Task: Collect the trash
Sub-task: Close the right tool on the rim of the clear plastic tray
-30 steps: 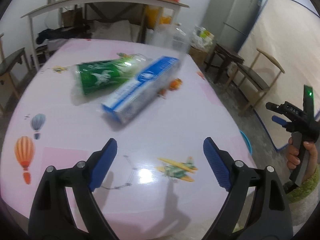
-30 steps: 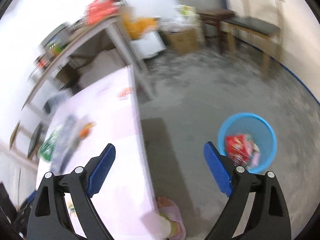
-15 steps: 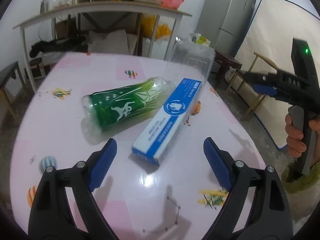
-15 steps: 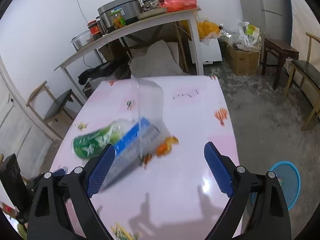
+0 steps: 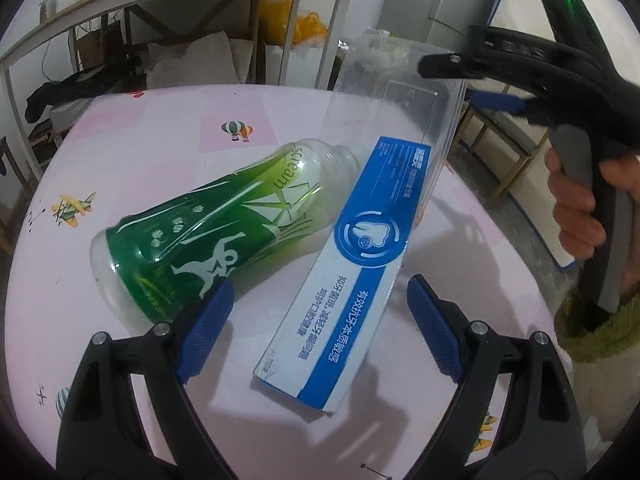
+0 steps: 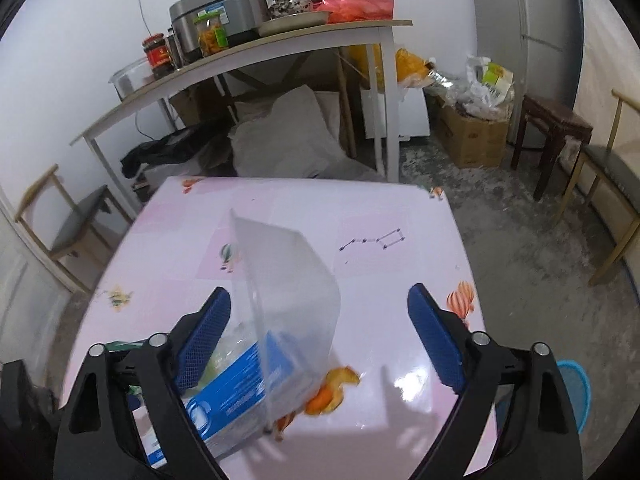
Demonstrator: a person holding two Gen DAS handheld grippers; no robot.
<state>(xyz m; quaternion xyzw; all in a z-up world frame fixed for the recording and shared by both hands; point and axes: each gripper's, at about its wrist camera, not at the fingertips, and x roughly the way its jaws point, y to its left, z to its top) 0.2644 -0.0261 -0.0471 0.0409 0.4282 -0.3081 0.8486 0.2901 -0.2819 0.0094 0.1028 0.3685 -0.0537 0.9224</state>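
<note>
Toothpaste box (image 5: 352, 264) lies mid-table just right of green plastic bottle (image 5: 216, 232), clear plastic tub (image 6: 288, 304) leaning over its far end. Looks light, stiff-edged; best pinched across narrow sides. Left gripper (image 5: 316, 328) spread, empty; right gripper (image 6: 320, 340) just narrowing, spread, pinching nothing.

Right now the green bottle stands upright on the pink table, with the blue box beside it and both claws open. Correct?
Not quite. The green bottle lies on its side on the pink table, as the left wrist view shows. The rest holds: the blue box is beside it, and the left claw and right claw are both open.
</note>
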